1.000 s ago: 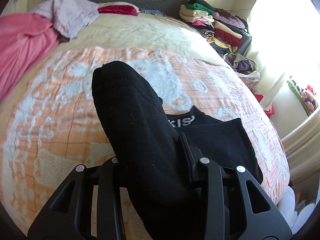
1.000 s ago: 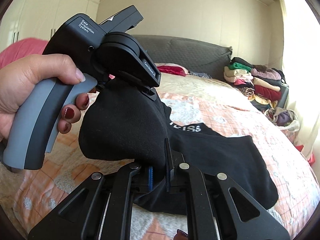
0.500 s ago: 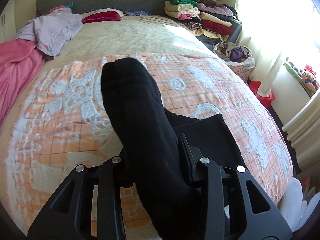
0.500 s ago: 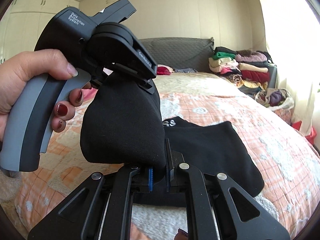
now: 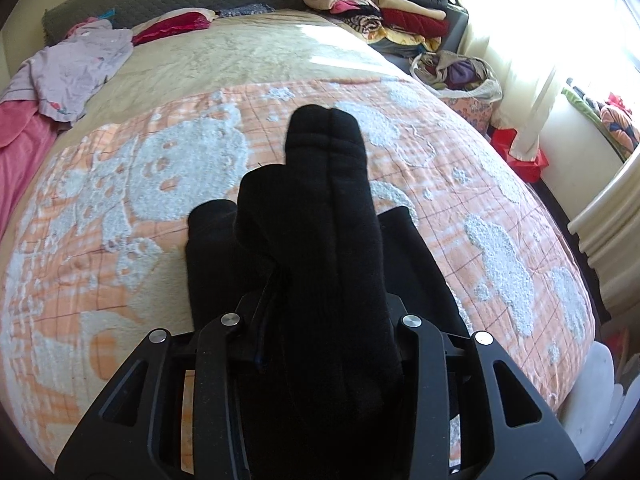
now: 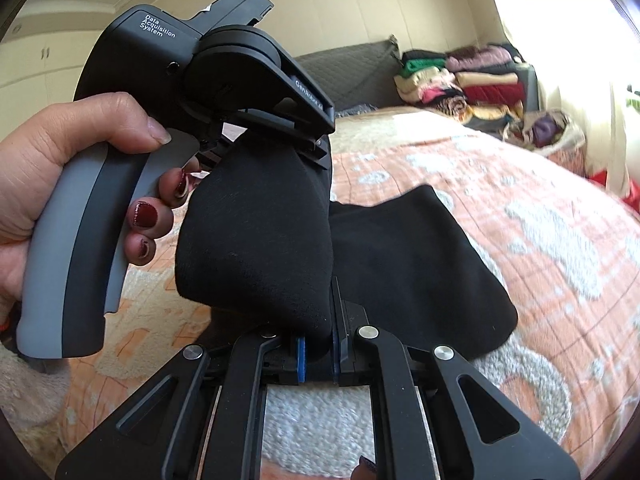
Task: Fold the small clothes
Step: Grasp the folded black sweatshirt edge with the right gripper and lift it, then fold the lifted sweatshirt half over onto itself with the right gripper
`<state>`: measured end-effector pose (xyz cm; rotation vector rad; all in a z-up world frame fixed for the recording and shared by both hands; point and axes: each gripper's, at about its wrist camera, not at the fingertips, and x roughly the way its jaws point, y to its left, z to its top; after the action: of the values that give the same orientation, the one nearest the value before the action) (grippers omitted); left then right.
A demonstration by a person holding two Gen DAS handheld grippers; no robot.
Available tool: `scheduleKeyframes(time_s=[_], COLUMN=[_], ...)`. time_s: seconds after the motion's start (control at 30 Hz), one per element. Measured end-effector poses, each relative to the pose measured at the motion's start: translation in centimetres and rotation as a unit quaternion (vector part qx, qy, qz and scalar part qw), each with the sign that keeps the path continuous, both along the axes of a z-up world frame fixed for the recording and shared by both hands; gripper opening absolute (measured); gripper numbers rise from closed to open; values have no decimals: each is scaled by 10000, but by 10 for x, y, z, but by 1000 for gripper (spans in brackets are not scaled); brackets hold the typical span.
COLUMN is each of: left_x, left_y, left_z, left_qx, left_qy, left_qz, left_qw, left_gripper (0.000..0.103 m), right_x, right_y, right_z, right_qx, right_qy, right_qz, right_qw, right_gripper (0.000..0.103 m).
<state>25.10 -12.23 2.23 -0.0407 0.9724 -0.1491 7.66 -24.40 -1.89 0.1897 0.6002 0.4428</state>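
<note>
Black garment (image 6: 256,240) hangs lifted above the bed (image 6: 560,240), pinched by my left hand-held gripper (image 6: 276,132) and right hand-held gripper (image 6: 318,344), its far half resting flat, likely for folding over.

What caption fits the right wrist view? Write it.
Both grippers, right gripper and left gripper, pinch a black garment above the bed.

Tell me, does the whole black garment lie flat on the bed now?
No, the left gripper and the right gripper each pinch a fold of the black garment and hold it above the bed.
</note>
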Motion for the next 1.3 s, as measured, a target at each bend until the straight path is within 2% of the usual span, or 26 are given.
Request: scheduleKeyframes(time_s=[0.2,0.3,0.4,0.43,0.47,0.53,0.57,0.63,0.7,0.77,0.87,0.93,1.03,1.3], left_x=[11,17,23,24,25,23,21,18,13,7,-6,-14,-26,-55], left_y=[-28,-38,-47,-49,-51,-49,-46,-43,-39,-29,-12,0,18,34], left_z=[-16,-24,-33,-34,-35,-33,-31,-27,-22,-19,-16,-17,-23,-46], left_qx=[168,207,112,99,63,-342,-555,-655,-584,-525,-402,-288,-176,36], left_qy=[178,254,342,363,377,374,380,307,183,76,-102,-192,-231,-210], left_qz=[-129,-144,-221,-252,-288,-343,-316,-274,-223,-155,-82,-30,58,93], left_qw=[9996,9994,9991,9990,9989,9981,9972,9970,9979,9985,9991,9994,9996,9997], left_gripper=[32,36,47,53,64,73,73,73,73,73,73,73,73,73], right_x=[3,6,9,12,14,18,19,23,25,25,28,32,52,103], right_y=[-18,-25,-33,-37,-40,-48,-52,-63,-70,-73,-79,-83,-96,-97], right_z=[-9,-12,-19,-23,-27,-36,-41,-50,-54,-52,-44,-38,-31,-28], right_qx=[296,487,761,872,1002,1215,1360,1744,2067,2141,2162,2193,2273,2115], right_qy=[259,402,674,796,929,1187,1324,1580,1757,1830,1834,1799,1836,2282], right_qz=[-131,-164,-190,-211,-226,-318,-363,-385,-361,-325,-246,-166,12,448], right_qw=[9991,9979,9946,9928,9904,9849,9812,9711,9618,9590,9587,9588,9564,9493], right_gripper=[7,8,8,9,9,11,14,14,16,19,31,50,60,61])
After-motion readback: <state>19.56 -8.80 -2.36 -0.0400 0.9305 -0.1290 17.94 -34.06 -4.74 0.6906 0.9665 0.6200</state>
